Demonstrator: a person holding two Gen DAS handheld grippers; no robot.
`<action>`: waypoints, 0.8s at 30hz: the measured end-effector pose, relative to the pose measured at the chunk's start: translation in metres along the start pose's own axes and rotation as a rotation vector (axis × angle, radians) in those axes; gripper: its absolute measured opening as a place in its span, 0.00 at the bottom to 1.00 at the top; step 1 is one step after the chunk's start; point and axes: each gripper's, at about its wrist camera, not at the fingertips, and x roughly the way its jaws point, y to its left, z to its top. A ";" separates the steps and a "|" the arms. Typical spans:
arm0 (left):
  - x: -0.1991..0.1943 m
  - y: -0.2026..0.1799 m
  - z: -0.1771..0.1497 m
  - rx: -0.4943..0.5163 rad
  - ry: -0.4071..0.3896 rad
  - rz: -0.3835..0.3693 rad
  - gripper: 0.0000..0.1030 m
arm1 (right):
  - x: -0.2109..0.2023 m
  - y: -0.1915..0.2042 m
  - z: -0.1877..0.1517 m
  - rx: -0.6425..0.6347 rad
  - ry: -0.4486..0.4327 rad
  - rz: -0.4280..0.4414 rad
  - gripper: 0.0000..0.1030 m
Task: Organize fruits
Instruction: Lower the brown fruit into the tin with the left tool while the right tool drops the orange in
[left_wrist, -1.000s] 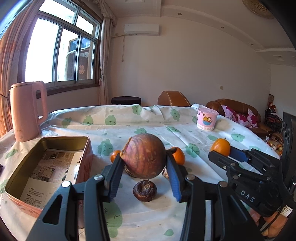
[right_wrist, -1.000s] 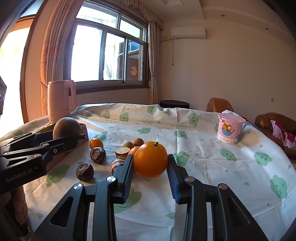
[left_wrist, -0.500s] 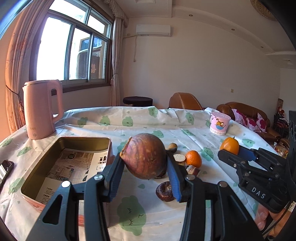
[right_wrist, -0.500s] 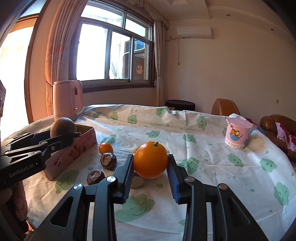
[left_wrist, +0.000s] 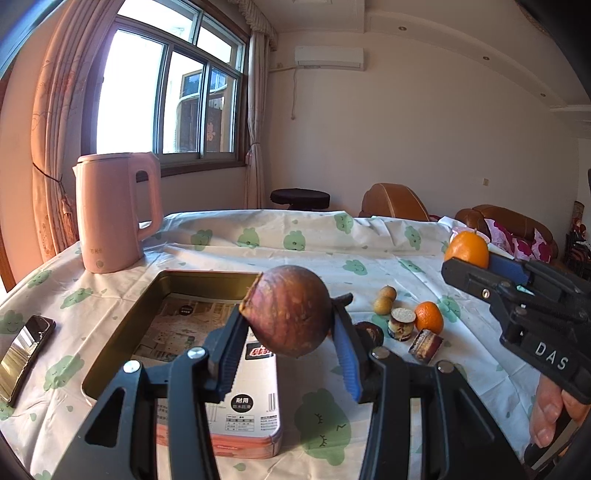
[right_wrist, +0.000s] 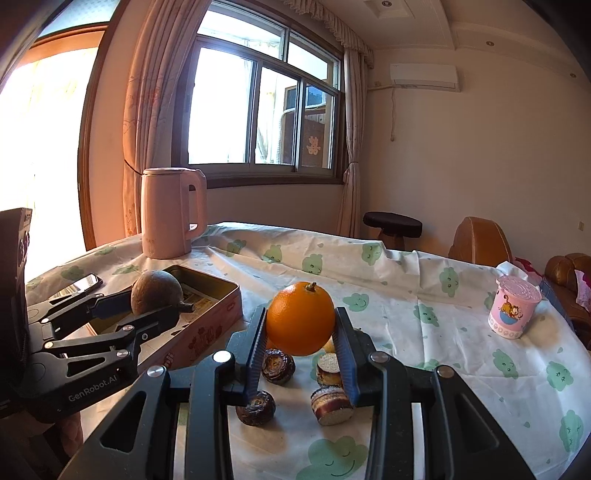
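My left gripper (left_wrist: 290, 325) is shut on a large brown round fruit (left_wrist: 290, 312), held in the air over the right rim of an open rectangular tin (left_wrist: 110, 354) lined with newspaper. My right gripper (right_wrist: 301, 332) is shut on a big orange (right_wrist: 300, 317), held above loose fruit on the cloth: dark wrinkled fruits (right_wrist: 277, 365), cut pieces (right_wrist: 330, 404), a small orange (left_wrist: 428, 316) and two small tan fruits (left_wrist: 384, 299). In the right wrist view the left gripper (right_wrist: 159, 306) shows at the left beside the tin (right_wrist: 221, 284). The right gripper (left_wrist: 469, 260) with its orange (left_wrist: 467, 251) shows at the right of the left wrist view.
A pink kettle (left_wrist: 110, 210) stands behind the tin. A phone (left_wrist: 24, 343) lies at the table's left edge. A pink cartoon cup (right_wrist: 513, 310) stands at the far right. The table has a white cloth with green prints; brown armchairs stand beyond it.
Both grippers have moved left toward the tin with their fruits still held. The tin now sits right under the left gripper, and the right gripper has risen.
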 end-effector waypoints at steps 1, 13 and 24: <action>0.000 0.003 0.000 -0.002 0.001 0.005 0.46 | 0.002 0.003 0.003 -0.008 -0.002 0.005 0.36; 0.005 0.035 0.003 -0.016 0.017 0.058 0.46 | 0.025 0.040 0.034 -0.078 -0.003 0.067 0.36; 0.013 0.061 0.006 -0.020 0.035 0.106 0.46 | 0.054 0.069 0.041 -0.100 0.033 0.122 0.36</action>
